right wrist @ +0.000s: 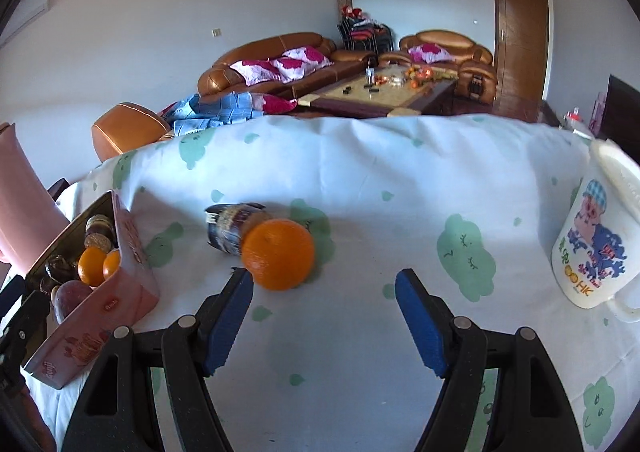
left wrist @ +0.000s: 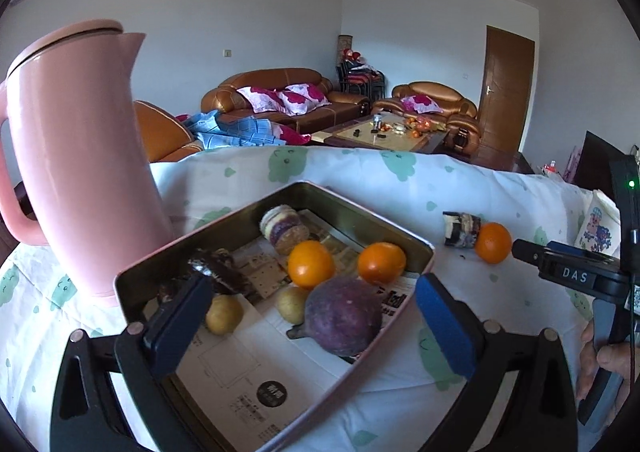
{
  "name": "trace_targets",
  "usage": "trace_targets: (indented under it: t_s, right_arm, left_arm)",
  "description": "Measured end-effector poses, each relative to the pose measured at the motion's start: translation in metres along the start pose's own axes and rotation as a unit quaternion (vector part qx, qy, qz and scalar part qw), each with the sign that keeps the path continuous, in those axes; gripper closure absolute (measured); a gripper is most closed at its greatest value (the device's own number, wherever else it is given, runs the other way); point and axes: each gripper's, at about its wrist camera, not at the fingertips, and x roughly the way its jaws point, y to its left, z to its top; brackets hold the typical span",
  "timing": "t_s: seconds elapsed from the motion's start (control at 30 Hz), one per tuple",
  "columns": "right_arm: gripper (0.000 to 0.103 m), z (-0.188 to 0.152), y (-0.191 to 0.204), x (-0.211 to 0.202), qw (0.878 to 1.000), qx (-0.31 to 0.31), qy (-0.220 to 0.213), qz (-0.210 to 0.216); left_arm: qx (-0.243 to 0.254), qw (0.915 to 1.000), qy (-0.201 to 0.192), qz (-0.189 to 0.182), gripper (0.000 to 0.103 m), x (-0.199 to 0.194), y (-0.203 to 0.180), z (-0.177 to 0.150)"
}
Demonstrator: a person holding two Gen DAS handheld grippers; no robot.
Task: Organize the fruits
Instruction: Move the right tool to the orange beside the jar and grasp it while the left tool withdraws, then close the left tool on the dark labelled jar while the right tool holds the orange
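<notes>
In the left wrist view, the left gripper is held over the near end of an open metal tin, its blue-padded jaws spread wide apart with nothing between them. Just ahead of the jaws, inside the tin, a large purple fruit is seen lying on printed paper lining, with two small yellow-brown fruits beside it to the left. Behind these, two oranges are placed side by side near the tin's right wall, and a dark chocolate pastry lies at the left wall. At the far end of the tin a round layered cake is set. A tall pink jug is stood upright just left of the tin.

In the right wrist view, the right gripper is held low over the cloud-patterned tablecloth, its jaws likewise open and empty. Just beyond the left fingertip, a single loose orange is seen resting on the cloth, outside the tin, touching a wrapped cake roll that lies on its side behind it. The tin is visible at the left edge of this view, well apart from the loose orange. A white cartoon mug is stood at the right edge of the table.

Farther back, brown leather sofas and a coffee table are seen in the room.
</notes>
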Motion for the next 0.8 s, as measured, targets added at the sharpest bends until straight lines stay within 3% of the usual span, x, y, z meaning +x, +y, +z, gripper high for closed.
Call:
trace_targets:
  t_s: [0.33,0.43,0.57,0.7,0.8]
  right_arm:
    - [0.028,0.014,0.008,0.032,0.998,-0.041,0.045,0.033]
    - [0.033,0.017,0.008,0.043,0.995,-0.046,0.071,0.049]
    - [0.054,0.018,0.012,0.045,0.994,-0.066,0.072,0.057]
    - [0.055,0.014,0.007,0.040,0.995,-0.077,0.062,0.008]
    - [0.054,0.015,-0.021,0.024,0.999,-0.040,0.029,-0.017]
  left_arm:
    - [0.039,0.9992,-0.006,-0.001,0.000,0.009,-0.042,0.028]
    - [0.052,0.9986,-0.012,0.004,0.000,0.012,-0.052,0.037]
    - [0.063,0.9979,-0.010,0.012,0.000,0.021,-0.068,0.046]
    - [0.059,0.9982,0.007,-0.002,0.000,0.033,-0.082,0.048]
    - [0.059,0.9980,0.018,-0.015,0.000,0.040,-0.097,0.047]
